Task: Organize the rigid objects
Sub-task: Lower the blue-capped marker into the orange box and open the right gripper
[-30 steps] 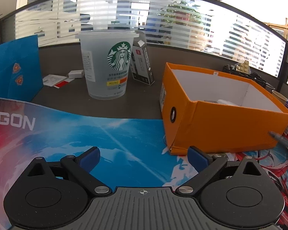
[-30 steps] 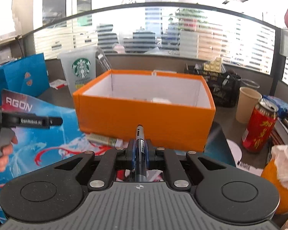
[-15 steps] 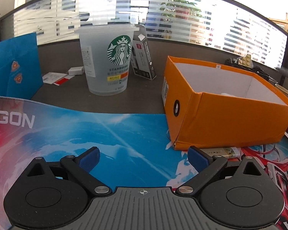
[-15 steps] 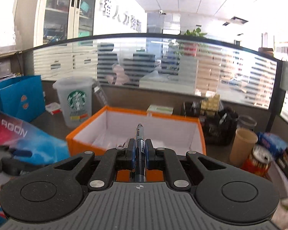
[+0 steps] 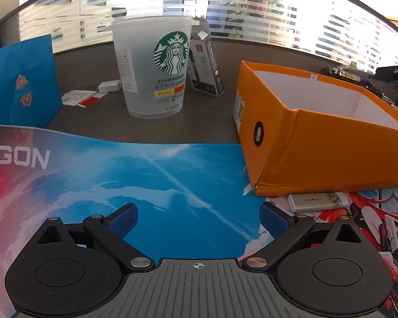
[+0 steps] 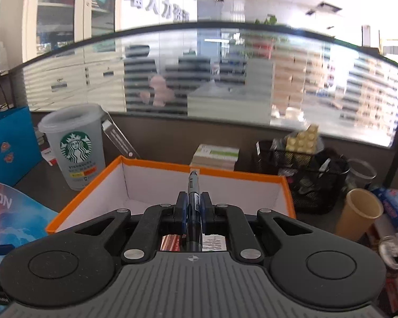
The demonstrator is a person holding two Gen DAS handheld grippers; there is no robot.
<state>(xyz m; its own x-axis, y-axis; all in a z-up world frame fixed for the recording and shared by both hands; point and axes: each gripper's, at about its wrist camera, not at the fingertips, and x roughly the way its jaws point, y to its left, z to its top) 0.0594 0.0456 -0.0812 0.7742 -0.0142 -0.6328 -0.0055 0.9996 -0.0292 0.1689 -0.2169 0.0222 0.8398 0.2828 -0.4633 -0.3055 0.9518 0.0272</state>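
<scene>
My right gripper (image 6: 193,198) is shut on a blue pen (image 6: 193,185) and holds it above the open orange box (image 6: 241,176), tip pointing at the box's far wall. The same orange box (image 5: 326,143) stands at the right in the left wrist view. My left gripper (image 5: 199,216) is open and empty, low over the blue and red desk mat (image 5: 151,180). A small white and gold stick-shaped object (image 5: 318,201) lies on the mat against the box's near wall, just right of the left gripper's right finger.
A lidded Starbucks cup (image 5: 154,69) and a leaning grey carton (image 5: 205,63) stand behind the mat. A blue folder (image 5: 21,84) is at the left. A black mesh basket (image 6: 302,175), a paper cup (image 6: 358,212) and stacked books (image 6: 216,156) stand behind and right of the box.
My right gripper has risen with the pen and moved forward over the orange box. The left gripper stays open and has shifted slightly, bringing the stick-shaped object into view.
</scene>
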